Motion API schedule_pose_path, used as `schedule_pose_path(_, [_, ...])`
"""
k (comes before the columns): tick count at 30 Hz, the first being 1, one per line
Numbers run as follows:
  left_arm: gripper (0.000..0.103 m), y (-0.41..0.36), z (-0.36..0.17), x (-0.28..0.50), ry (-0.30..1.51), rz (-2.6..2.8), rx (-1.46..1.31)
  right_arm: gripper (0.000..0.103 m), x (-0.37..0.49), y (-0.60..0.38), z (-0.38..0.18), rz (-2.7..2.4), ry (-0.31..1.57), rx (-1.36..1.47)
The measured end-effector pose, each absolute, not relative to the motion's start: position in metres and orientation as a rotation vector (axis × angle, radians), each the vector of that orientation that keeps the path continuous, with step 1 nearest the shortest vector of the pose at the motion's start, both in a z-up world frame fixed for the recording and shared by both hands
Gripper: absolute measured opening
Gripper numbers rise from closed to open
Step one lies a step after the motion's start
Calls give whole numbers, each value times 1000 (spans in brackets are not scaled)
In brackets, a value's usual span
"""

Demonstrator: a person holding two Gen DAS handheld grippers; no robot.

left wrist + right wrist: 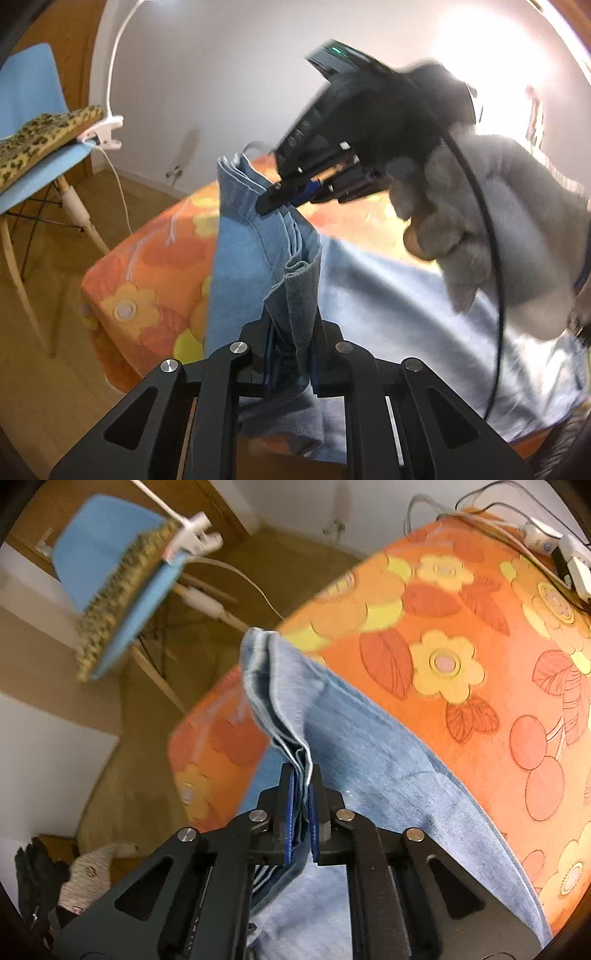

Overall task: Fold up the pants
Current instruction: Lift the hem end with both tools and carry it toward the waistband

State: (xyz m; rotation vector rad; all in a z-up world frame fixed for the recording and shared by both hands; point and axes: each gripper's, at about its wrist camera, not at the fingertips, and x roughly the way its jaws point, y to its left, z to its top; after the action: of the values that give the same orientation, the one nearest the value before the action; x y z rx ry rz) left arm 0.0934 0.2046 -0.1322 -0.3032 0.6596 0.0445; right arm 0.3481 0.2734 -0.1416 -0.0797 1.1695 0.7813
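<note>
Jaws of left gripper [290, 360] pressed together on a bunched fold of the pants [243, 266], blue pads w/ denim squeezed between. Right gripper [303, 812] likewise pinches stacked hem edges of the same pants, several layers sandwiched betw. its blue pads. In left wrist view the right gripper's tips [275, 195] bite the upper edge of the raised denim, held by a gloved hand [472, 221], cable trailing down. Pants lifted at one end, rest draped over orange floral cover [461, 635] of the bed/table. Beyond: blue chair [33, 110] w/ leopard-print cushion [44, 136], white clip lamp [107, 133], wood floor [44, 369]. Clothes pile [74, 875] low left in right wrist view.
</note>
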Motion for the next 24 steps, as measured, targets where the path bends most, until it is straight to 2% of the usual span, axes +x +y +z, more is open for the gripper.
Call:
schedule_pose_path(5, [12,196,-76,85,601,-11,-268,6,332,246,-88,828,1084,22])
schedule_pose_path(14, [13,152,76,65,421,-153,-181,6,271,171,72,877,794,154])
schedule_pose_path(19, [12,90,113,58,389,-291,-121,3,237,93,121,806,666,208])
schedule_pose_path(24, [12,-2,102,55,408,-458,-57,1,211,-3,120,686,649,250])
